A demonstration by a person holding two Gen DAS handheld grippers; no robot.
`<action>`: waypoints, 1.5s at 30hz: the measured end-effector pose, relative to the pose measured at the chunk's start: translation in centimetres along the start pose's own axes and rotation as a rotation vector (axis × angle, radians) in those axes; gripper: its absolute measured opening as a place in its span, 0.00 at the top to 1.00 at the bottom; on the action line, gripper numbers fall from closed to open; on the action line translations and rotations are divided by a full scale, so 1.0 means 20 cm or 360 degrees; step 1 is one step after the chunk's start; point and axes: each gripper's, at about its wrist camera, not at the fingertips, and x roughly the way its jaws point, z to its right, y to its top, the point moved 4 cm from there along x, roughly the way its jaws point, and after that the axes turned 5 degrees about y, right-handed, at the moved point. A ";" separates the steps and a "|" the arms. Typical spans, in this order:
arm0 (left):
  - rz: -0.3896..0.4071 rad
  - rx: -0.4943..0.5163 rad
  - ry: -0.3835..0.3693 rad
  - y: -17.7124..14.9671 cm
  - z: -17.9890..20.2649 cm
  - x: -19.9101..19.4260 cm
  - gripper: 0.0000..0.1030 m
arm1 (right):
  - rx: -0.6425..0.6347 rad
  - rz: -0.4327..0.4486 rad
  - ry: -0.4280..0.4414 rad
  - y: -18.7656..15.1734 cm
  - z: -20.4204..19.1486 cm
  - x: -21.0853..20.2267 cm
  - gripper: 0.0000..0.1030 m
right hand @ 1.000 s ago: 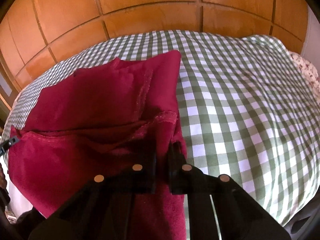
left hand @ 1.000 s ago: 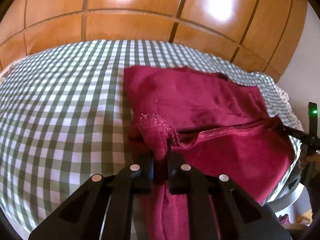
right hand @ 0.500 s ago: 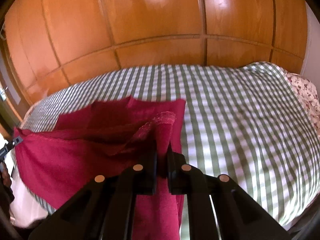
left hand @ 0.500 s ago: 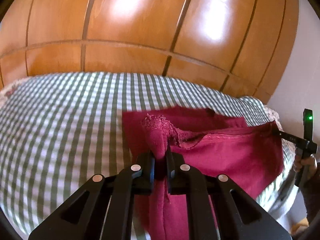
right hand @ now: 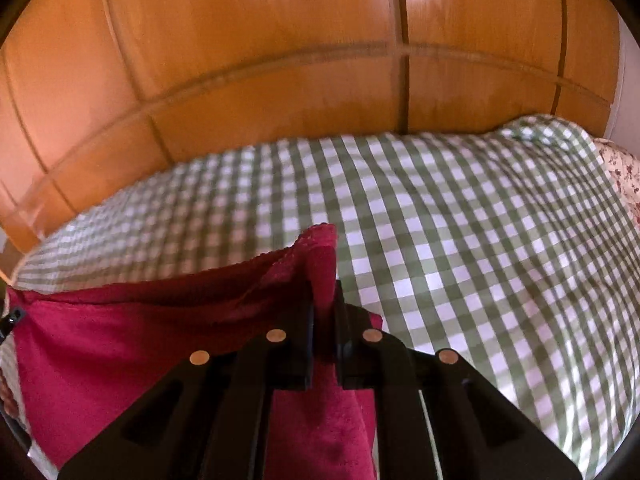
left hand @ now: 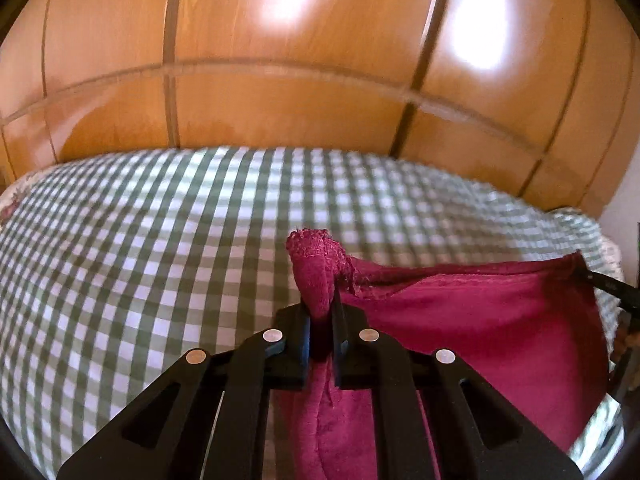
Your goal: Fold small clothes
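A dark red garment (left hand: 472, 332) hangs stretched between my two grippers above the bed. My left gripper (left hand: 320, 312) is shut on its left corner, which pokes up between the fingers. My right gripper (right hand: 324, 312) is shut on the right corner, and the garment (right hand: 120, 352) hangs down to its left. The right gripper's tip shows at the far right of the left wrist view (left hand: 612, 286). The garment's lower part is hidden below both views.
A bed with a green and white checked cover (left hand: 140, 260) lies under the garment, seen in the right wrist view too (right hand: 480, 260). A wooden panelled wardrobe (left hand: 300, 80) stands behind the bed. A floral cloth (right hand: 620, 176) lies at the bed's right edge.
Both grippers have lifted the garment up off the bed and pulled it back toward me. It lay spread on the cover before; now it hangs between them.
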 end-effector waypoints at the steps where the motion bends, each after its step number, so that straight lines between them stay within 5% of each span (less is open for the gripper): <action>1: -0.0045 0.0012 0.0027 -0.02 0.00 0.06 0.94 | 0.0006 -0.0022 -0.0014 -0.01 0.01 0.04 0.93; 4: -0.0149 0.0026 0.0120 -0.08 -0.01 0.16 0.86 | -0.0001 -0.0054 -0.0042 -0.06 0.04 0.11 0.91; 6: -0.0146 -0.0004 0.0191 -0.09 -0.04 0.16 0.63 | 0.0010 -0.0039 -0.0010 -0.06 0.04 0.09 0.82; 7: -0.0128 -0.0030 0.0226 -0.09 -0.06 0.13 0.37 | 0.0015 -0.0027 0.0004 -0.06 0.05 0.07 0.77; 8: -0.0078 -0.0088 0.0264 -0.08 -0.09 0.08 0.28 | 0.0011 -0.0012 0.0019 -0.06 0.05 0.04 0.67; 12: -0.0012 -0.0190 0.0170 -0.14 -0.15 -0.10 0.28 | 0.0001 0.0026 0.0079 -0.13 0.07 -0.14 0.49; 21: -0.0281 -0.0323 -0.0202 -0.66 -0.20 -0.32 0.29 | 0.0183 -0.0195 0.0382 -0.69 0.25 -0.45 0.38; 23: -0.0279 -0.0337 -0.0251 -0.73 -0.19 -0.36 0.40 | 0.0203 -0.0233 0.0413 -0.79 0.25 -0.46 0.37; 25: -0.0273 -0.0302 -0.0313 -0.75 -0.14 -0.39 0.61 | 0.0190 -0.0203 0.0401 -0.84 0.23 -0.48 0.43; 27: -0.0284 -0.0298 -0.0359 -0.75 -0.10 -0.39 0.80 | 0.0209 -0.0204 0.0421 -0.84 0.20 -0.49 0.77; 32: -0.0239 -0.0216 -0.0352 -0.71 -0.08 -0.46 0.94 | 0.0159 -0.0112 0.0434 -0.83 0.17 -0.65 0.88; 41: -0.0334 -0.0079 -0.0305 -0.94 -0.10 -0.70 0.93 | 0.0049 -0.0273 0.0400 -1.11 0.19 -0.84 0.87; 42: -0.0321 -0.0066 -0.0270 -0.93 -0.10 -0.71 0.88 | 0.0043 -0.0253 0.0369 -1.10 0.20 -0.86 0.83; 44: -0.0250 -0.0059 -0.0202 -0.88 -0.11 -0.73 0.49 | 0.0054 -0.0183 0.0304 -1.03 0.22 -0.88 0.73; 45: -0.0176 -0.0080 -0.0173 -0.83 -0.12 -0.74 0.43 | 0.0049 -0.0140 0.0282 -0.99 0.21 -0.89 0.64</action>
